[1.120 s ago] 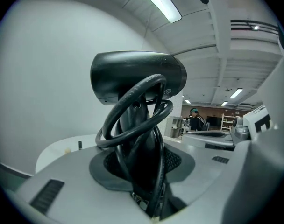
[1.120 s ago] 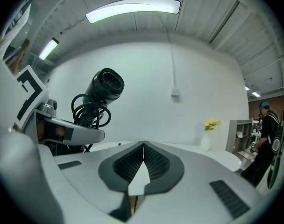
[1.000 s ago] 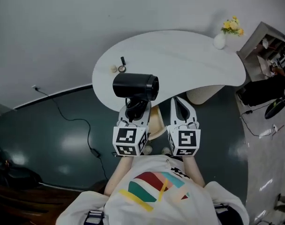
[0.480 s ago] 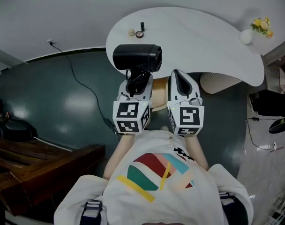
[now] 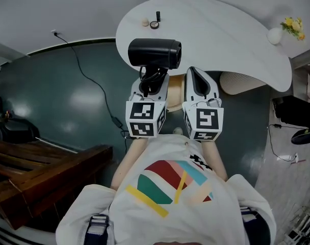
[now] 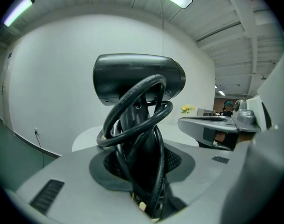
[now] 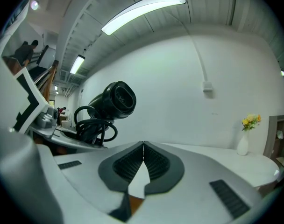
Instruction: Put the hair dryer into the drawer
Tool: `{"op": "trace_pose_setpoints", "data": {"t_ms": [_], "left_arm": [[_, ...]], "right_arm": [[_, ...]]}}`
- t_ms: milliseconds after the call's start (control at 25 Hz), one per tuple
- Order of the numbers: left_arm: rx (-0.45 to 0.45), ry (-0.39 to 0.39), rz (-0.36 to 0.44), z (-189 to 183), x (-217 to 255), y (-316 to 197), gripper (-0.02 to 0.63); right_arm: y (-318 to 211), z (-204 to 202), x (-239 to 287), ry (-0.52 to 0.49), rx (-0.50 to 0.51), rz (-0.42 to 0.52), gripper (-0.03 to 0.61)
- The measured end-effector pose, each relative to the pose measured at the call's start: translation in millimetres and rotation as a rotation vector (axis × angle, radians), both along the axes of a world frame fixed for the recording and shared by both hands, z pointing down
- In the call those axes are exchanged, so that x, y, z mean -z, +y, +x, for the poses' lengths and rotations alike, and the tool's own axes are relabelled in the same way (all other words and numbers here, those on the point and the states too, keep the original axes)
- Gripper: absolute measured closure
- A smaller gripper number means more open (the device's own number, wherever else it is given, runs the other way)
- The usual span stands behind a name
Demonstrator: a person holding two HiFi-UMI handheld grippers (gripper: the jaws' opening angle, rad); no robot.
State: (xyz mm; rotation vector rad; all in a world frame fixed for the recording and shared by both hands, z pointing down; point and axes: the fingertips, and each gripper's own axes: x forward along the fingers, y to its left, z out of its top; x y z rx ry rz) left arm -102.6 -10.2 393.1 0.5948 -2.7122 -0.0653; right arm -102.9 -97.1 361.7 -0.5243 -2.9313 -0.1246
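In the left claw, one hair dryer; right claw empty.

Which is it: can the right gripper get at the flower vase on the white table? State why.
Probably yes. The right gripper is shut and empty, and only bare table lies between it and the vase. The hair dryer in the left gripper is off to the other side.
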Motion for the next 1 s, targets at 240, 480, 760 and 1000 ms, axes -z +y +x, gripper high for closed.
{"op": "trace_pose_setpoints", "data": {"t_ms": [240, 480, 760, 1000], "left_arm": [[-0.020, 0.049, 0.014, -7.1, -10.5, 9.2, 0.457], [-0.047, 0.177, 0.027, -7.2, -52.7, 8.6, 0.459], [-0.061, 0.379, 0.017, 13.0, -117.8, 7.4, 0.459], [-0.029, 0.532, 0.043, 42.5, -163.7, 15.9, 0.460]], "right_arm": [[8.0, -3.9, -9.2, 0.038, -0.023, -0.003, 0.566], [3.0, -3.4, -34.5, 0.116, -0.058, -0.012, 0.566], [-0.7, 3.7, -67.2, 0.215, -0.075, -0.024, 0.566], [3.3, 17.5, -91.4, 0.289, -0.059, -0.008, 0.566]]}}
